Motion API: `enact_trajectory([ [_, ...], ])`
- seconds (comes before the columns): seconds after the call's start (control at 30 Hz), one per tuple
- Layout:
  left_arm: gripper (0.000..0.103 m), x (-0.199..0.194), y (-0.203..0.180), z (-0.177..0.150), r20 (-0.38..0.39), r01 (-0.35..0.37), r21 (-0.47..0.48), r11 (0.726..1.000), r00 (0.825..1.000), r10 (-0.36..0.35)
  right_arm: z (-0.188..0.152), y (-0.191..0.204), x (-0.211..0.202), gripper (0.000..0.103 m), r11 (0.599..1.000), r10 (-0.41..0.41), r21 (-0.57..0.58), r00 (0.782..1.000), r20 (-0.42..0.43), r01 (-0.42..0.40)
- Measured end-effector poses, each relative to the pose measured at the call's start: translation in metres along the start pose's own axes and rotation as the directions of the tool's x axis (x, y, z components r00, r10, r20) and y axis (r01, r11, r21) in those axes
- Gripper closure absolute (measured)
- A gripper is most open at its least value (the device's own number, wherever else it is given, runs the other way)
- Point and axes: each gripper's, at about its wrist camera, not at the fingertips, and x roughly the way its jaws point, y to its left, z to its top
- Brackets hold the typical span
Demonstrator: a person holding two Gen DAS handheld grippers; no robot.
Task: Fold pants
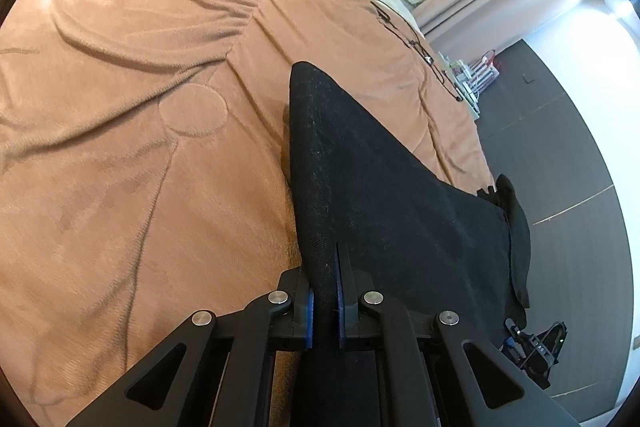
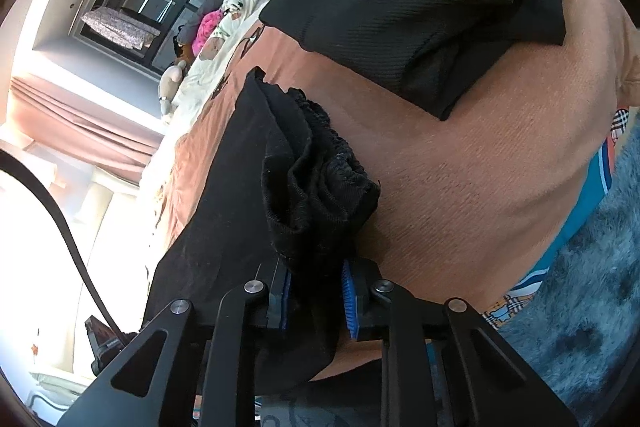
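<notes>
Black pants (image 1: 380, 187) hang over the bed (image 1: 120, 107), both grippers' fingers pinching them: left gripper (image 1: 325, 303) an edge, right gripper (image 2: 316, 291) the bunched waistband (image 2: 320, 163). Uneven tension could slip that thicker wad free.

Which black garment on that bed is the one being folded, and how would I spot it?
Start at the wide tan bedspread. Two black garments are there: a folded bundle lying free farther off, and the pants nearer the cameras. The pants are the ones pinched by both hand-held grippers, the right hand-held gripper at their gathered elastic waistband.
</notes>
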Motion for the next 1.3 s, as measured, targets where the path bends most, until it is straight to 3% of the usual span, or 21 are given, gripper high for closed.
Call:
enact_trajectory([
  [0.3,0.095,-0.024,0.021,0.013,0.015,0.014,0.001,1.0,1.0,-0.014,-0.023,0.021,0.005,0.086,1.0,-0.001,-0.004,1.0,-0.01,0.001],
  [0.53,0.095,-0.058,0.066,0.028,0.047,0.0,-0.047,0.999,0.999,0.002,-0.041,0.052,0.028,0.086,0.999,0.02,-0.024,0.998,-0.059,-0.021],
  [1.0,0.095,-0.124,0.142,0.048,0.104,-0.09,-0.09,0.992,0.99,0.1,-0.061,0.099,0.08,0.086,0.993,0.058,-0.092,0.984,-0.167,-0.074],
  [1.3,0.095,-0.151,0.175,0.057,0.122,-0.201,-0.125,0.972,0.969,0.216,-0.066,0.106,0.102,0.086,0.979,0.104,-0.146,0.96,-0.258,-0.145],
])
